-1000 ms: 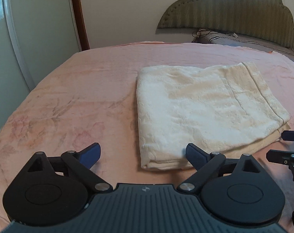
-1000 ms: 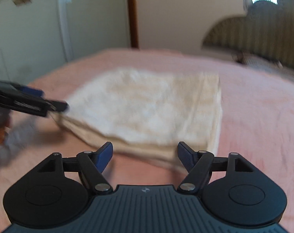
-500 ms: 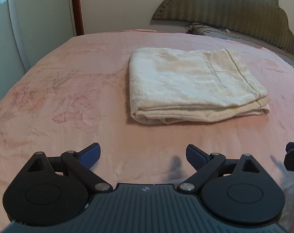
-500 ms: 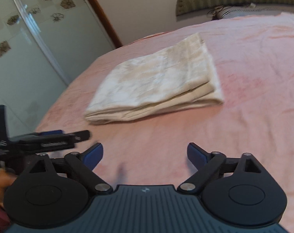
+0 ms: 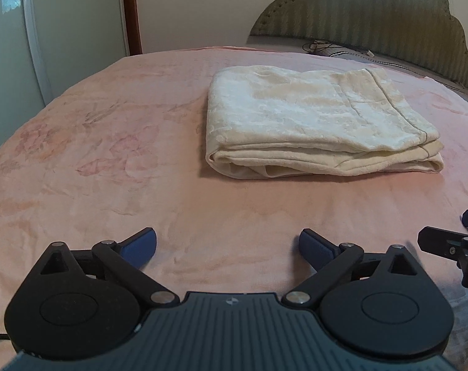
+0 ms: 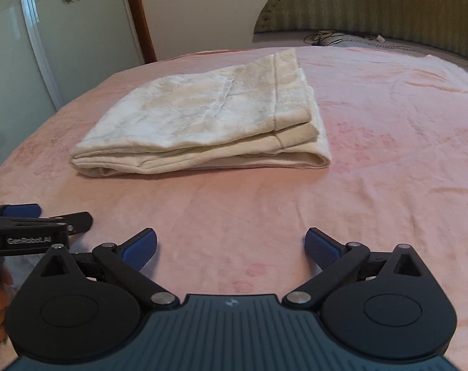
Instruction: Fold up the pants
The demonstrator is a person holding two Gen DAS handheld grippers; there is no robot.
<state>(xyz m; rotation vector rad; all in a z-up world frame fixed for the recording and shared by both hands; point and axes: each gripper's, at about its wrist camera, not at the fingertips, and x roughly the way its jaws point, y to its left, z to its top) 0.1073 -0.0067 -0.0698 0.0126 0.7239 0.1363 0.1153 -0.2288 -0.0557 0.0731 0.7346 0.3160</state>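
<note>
The cream pants lie folded in a flat rectangular stack on the pink bedspread; they also show in the right wrist view. My left gripper is open and empty, well short of the stack's near edge. My right gripper is open and empty, also apart from the stack. The right gripper shows at the right edge of the left wrist view, and the left gripper shows at the left edge of the right wrist view.
A padded green headboard stands behind the bed, with a pillow and a cable at its foot. A wardrobe with glass doors and a brown door frame stand to the left.
Both grippers have pulled back from the folded pants toward the near side of the bed. The right wrist view has levelled out. The pants lie still.
</note>
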